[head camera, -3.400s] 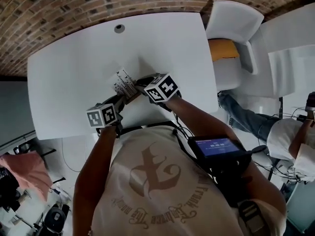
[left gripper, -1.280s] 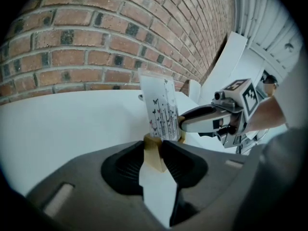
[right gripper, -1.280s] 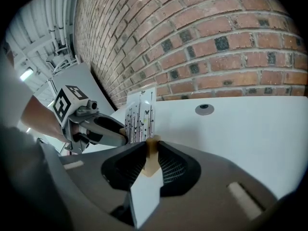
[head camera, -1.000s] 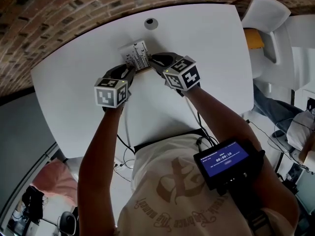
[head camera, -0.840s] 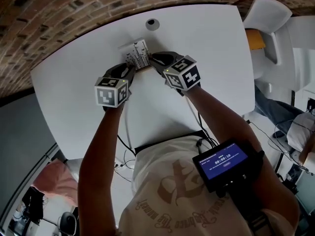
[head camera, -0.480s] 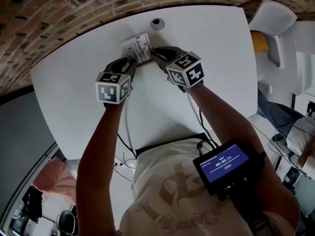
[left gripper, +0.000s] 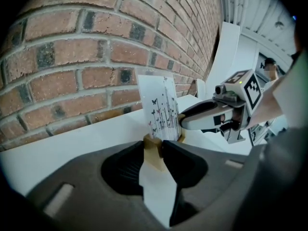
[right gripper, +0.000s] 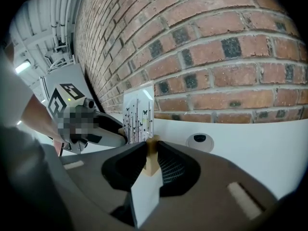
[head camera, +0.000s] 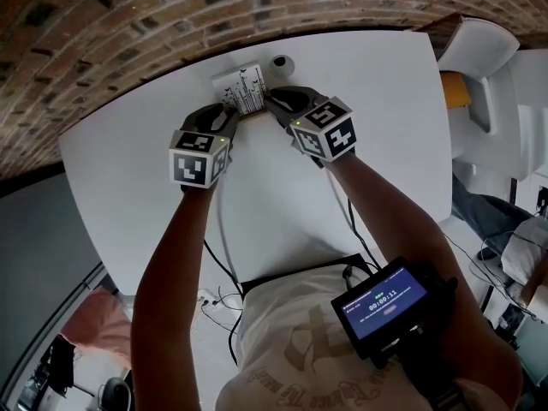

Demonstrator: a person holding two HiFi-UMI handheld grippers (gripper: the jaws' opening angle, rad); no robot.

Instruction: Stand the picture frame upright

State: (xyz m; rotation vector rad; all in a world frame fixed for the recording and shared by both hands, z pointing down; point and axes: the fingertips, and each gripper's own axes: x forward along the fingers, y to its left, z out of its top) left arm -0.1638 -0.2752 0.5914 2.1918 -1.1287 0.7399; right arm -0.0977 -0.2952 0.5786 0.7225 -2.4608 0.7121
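The picture frame point(head camera: 242, 90), a pale wooden frame around a white print of black stems and butterflies, stands upright on the white table point(head camera: 282, 195) close to the brick wall. My left gripper point(head camera: 229, 115) is shut on its lower left wooden edge, and my right gripper point(head camera: 269, 102) is shut on its lower right edge. In the left gripper view the wooden edge sits pinched between the left gripper's point(left gripper: 154, 150) dark pads, with the print point(left gripper: 161, 112) rising above and the right gripper point(left gripper: 185, 121) on the far corner. The right gripper view shows the same pinch by the right gripper point(right gripper: 152, 150) below the print point(right gripper: 138, 115).
A round cable hole point(head camera: 280, 61) lies in the table just right of the frame, also seen as the hole point(right gripper: 199, 138). The brick wall point(head camera: 171, 15) runs along the table's far edge. A white chair with a yellow cushion point(head camera: 475, 67) stands at the right.
Both grippers have carried the frame a little farther across the table, toward the brick wall and the cable hole. Their hold on its lower edges is unchanged.
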